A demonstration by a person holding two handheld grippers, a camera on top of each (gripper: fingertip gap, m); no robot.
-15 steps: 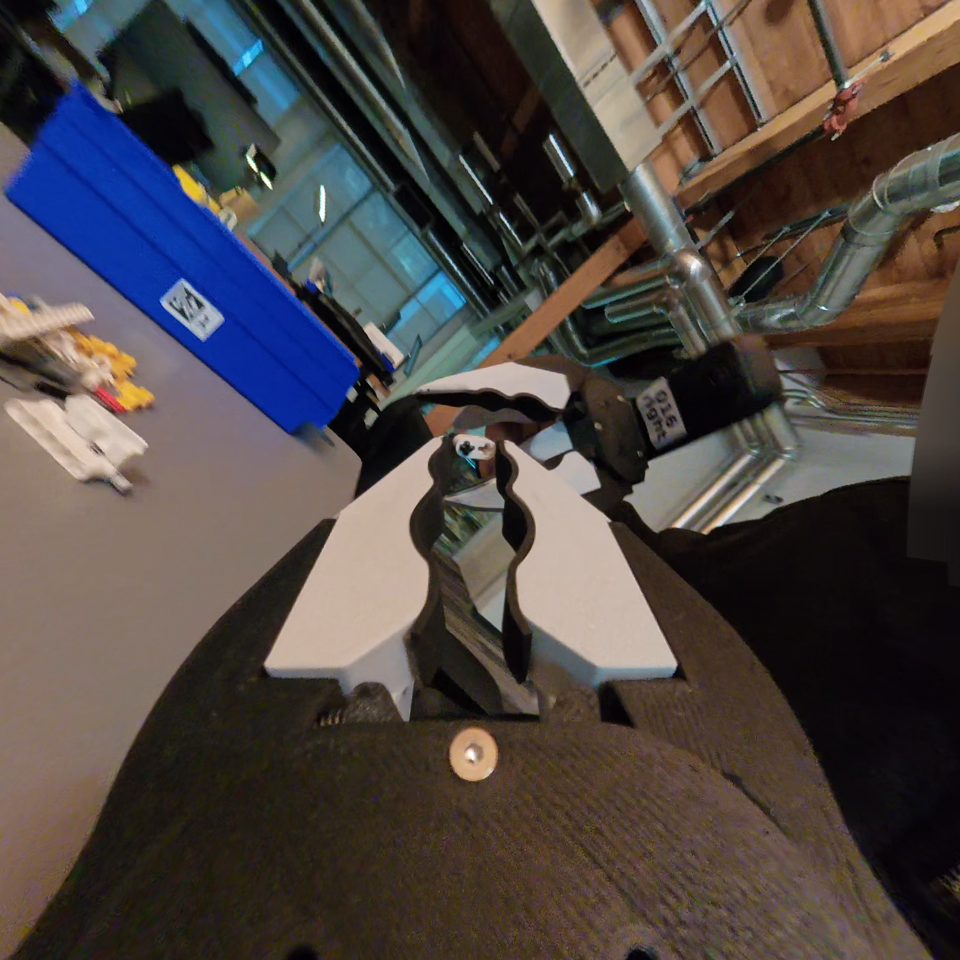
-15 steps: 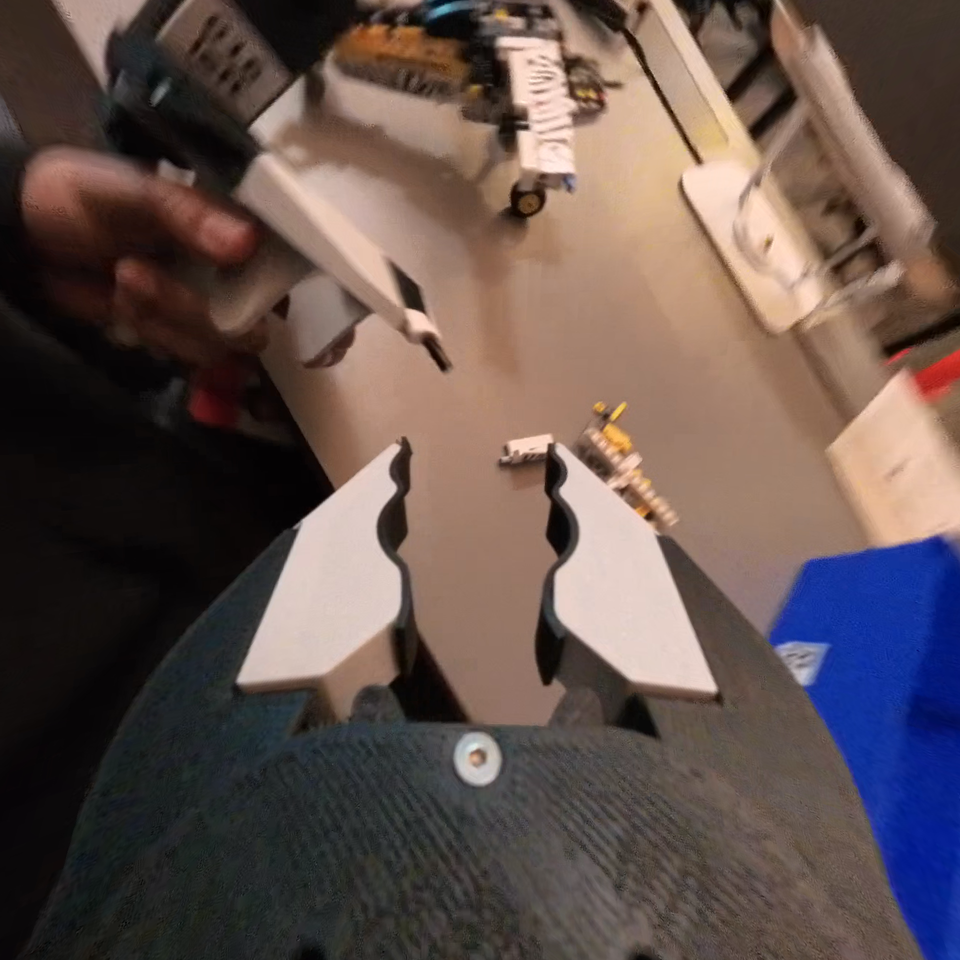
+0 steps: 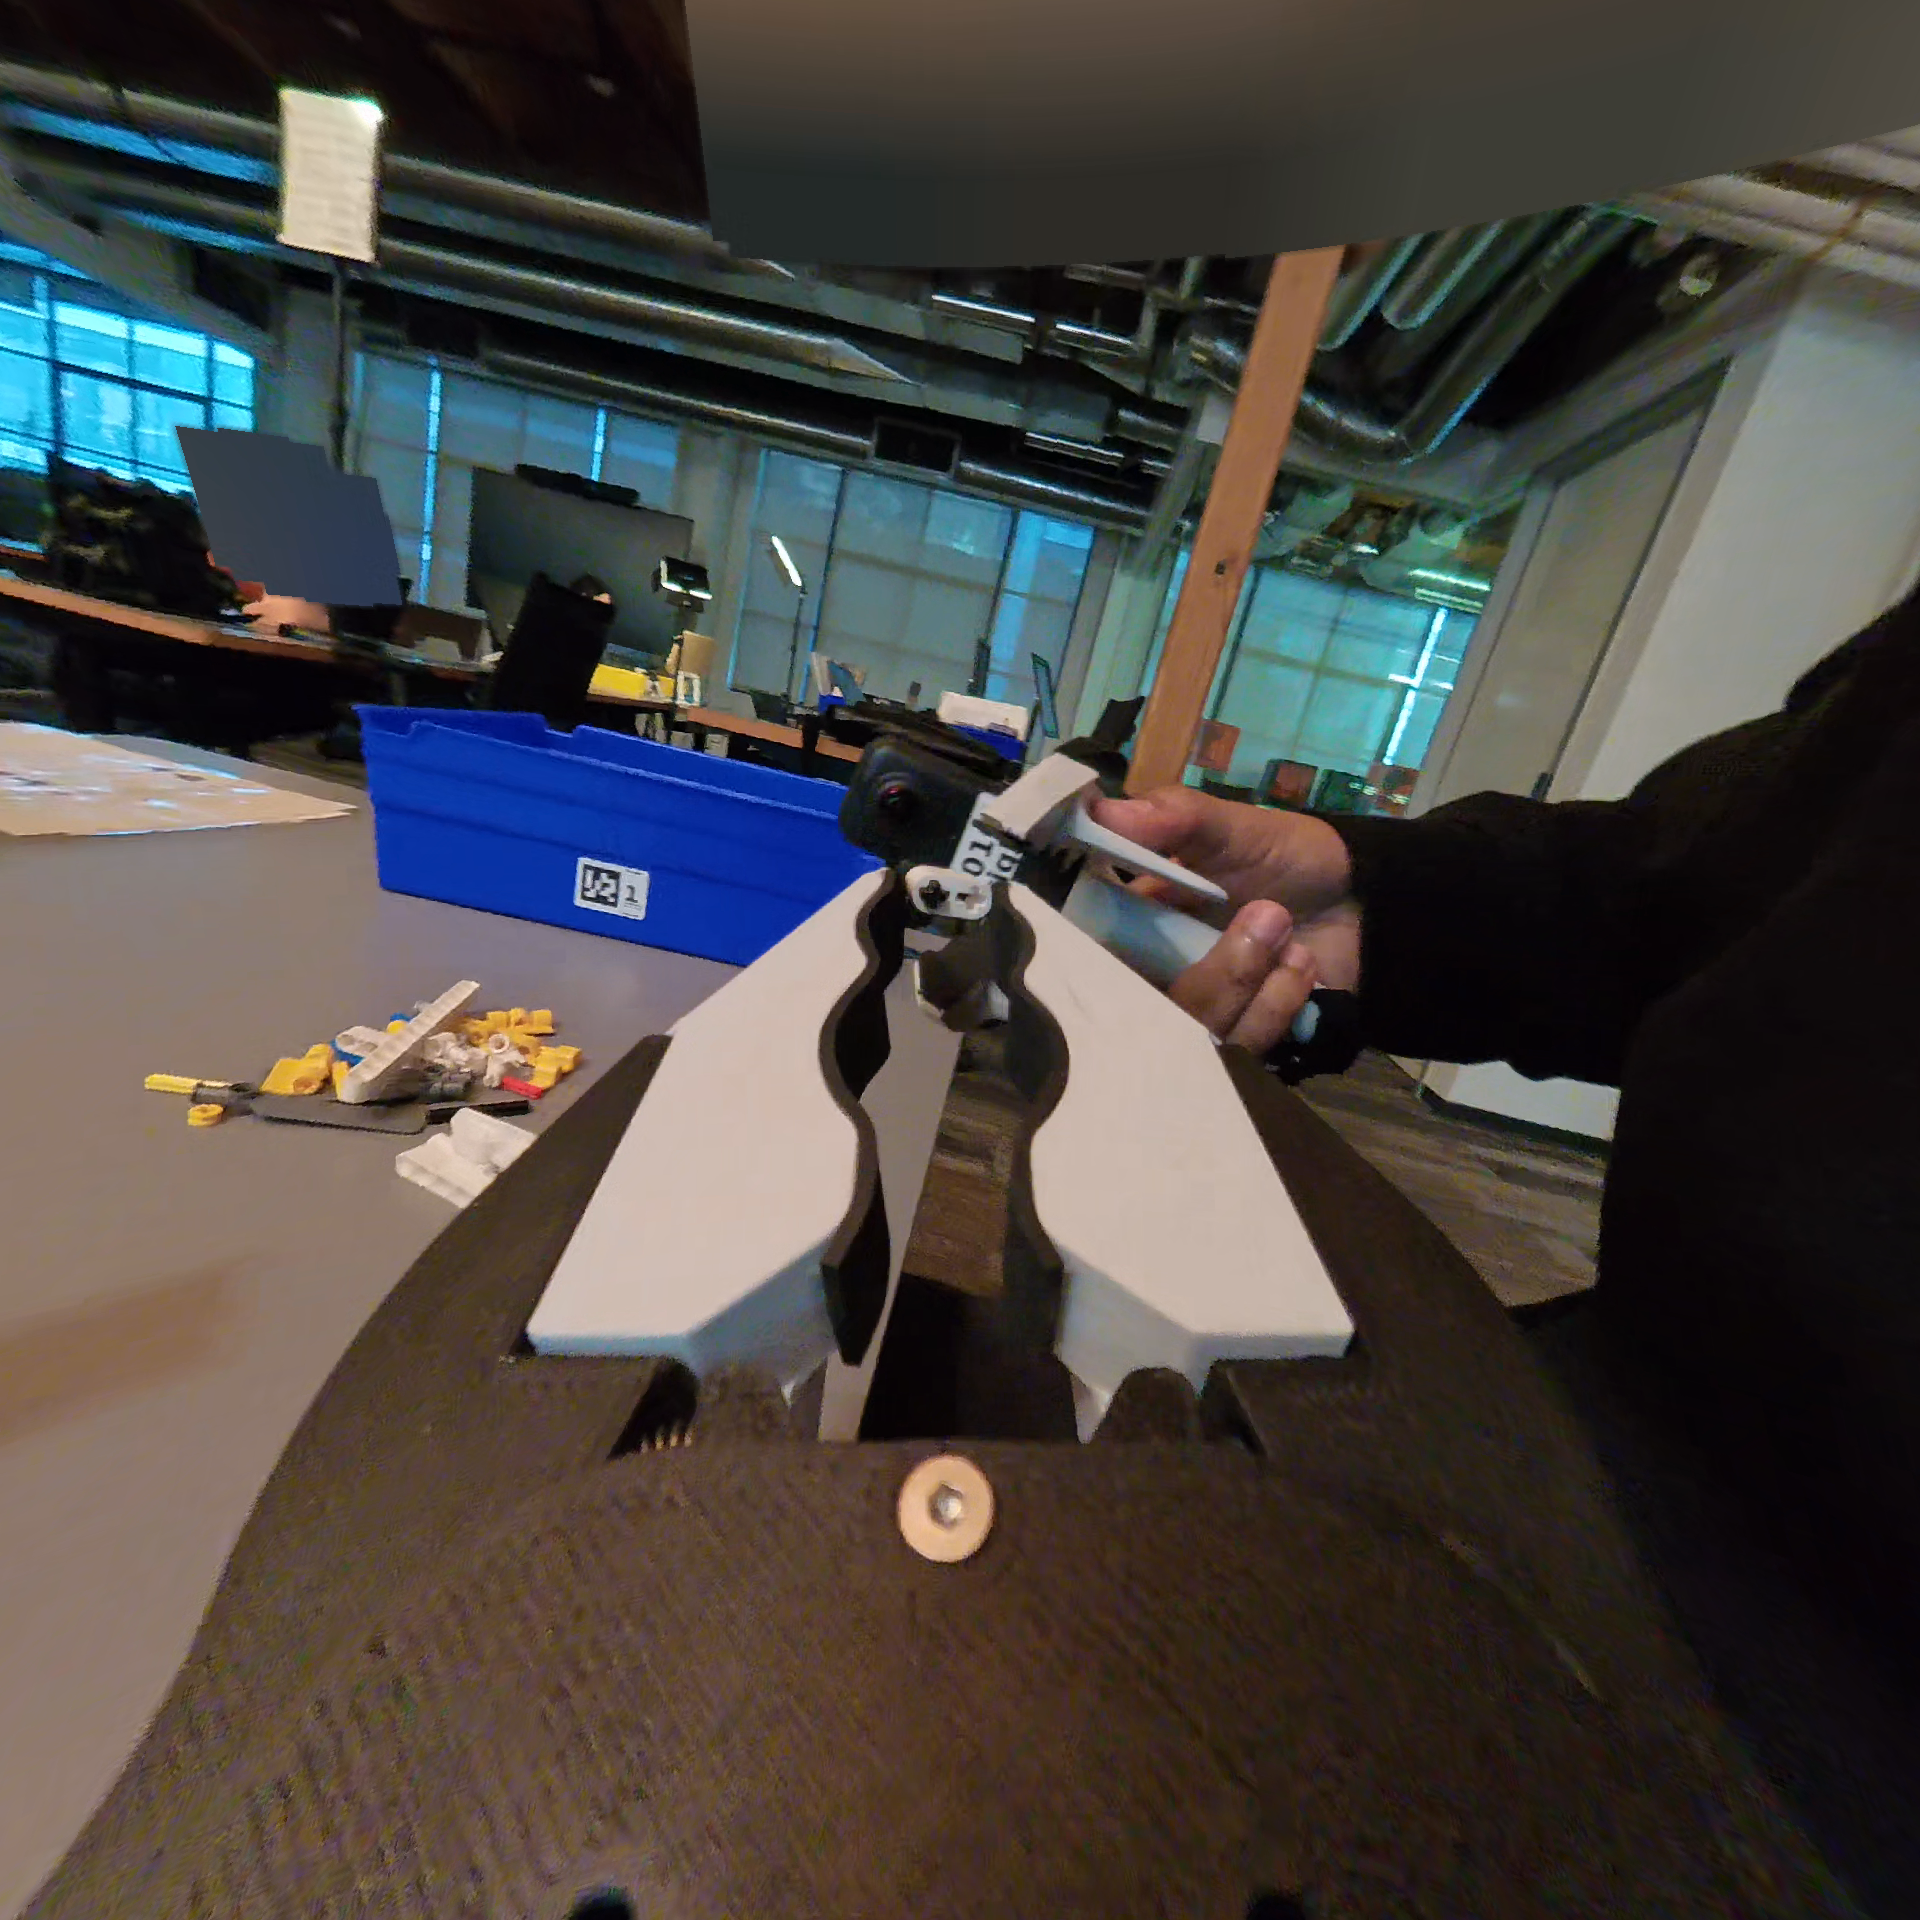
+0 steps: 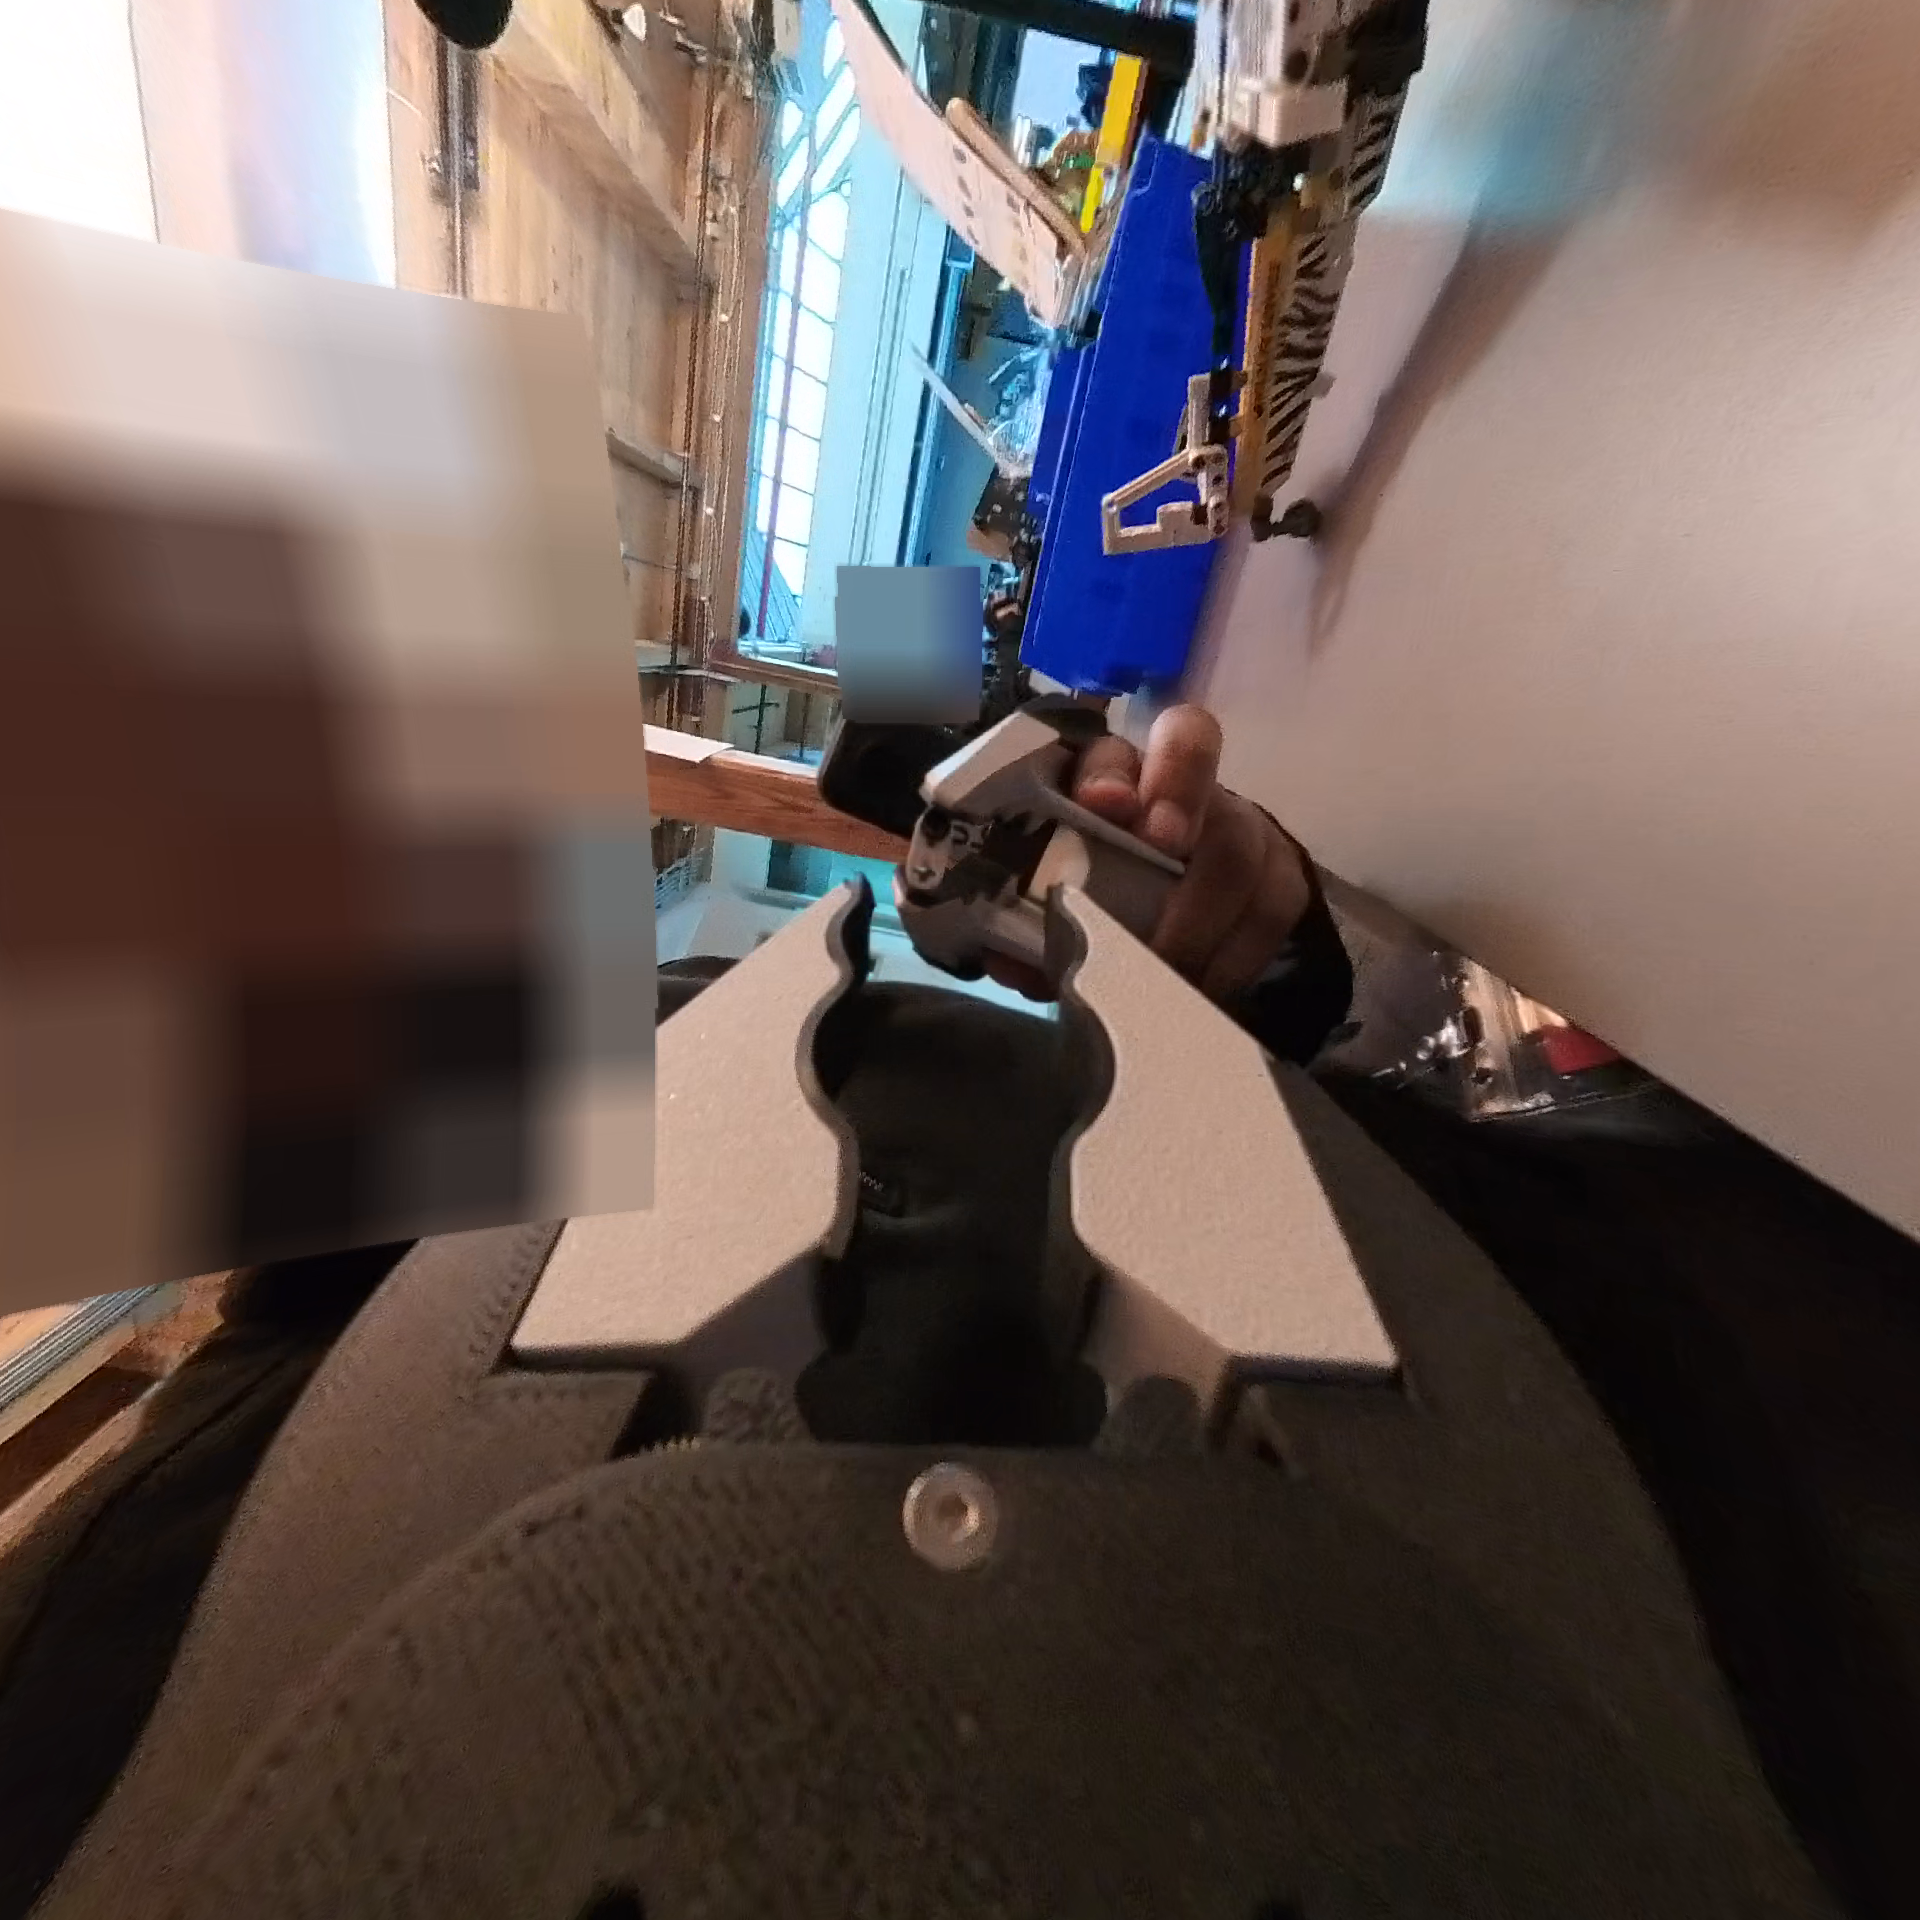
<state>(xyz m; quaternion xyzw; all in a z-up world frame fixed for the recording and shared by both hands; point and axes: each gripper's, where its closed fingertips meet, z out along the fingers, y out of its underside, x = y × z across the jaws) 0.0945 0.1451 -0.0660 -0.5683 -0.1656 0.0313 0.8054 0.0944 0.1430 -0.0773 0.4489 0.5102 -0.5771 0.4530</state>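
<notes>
Grey table (image 3: 208, 1299) runs under your left gripper (image 3: 948, 902), whose fingers pinch a small white plastic piece (image 3: 945, 900) just before your right gripper (image 4: 961, 899), its fingers spread wide, with loose yellow and white bricks (image 3: 416, 1049) and a blue bin (image 3: 582, 800) beyond.

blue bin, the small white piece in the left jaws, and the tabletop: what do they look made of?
Blue bin: likely moulded plastic, with a slight sheen and ribbed walls.
Small white piece: seemingly hard plastic, a toy-building part with a cross-shaped hole, pinched at the left gripper's tips.
Tabletop: smooth matte grey, possibly laminate; core not visible.
</notes>
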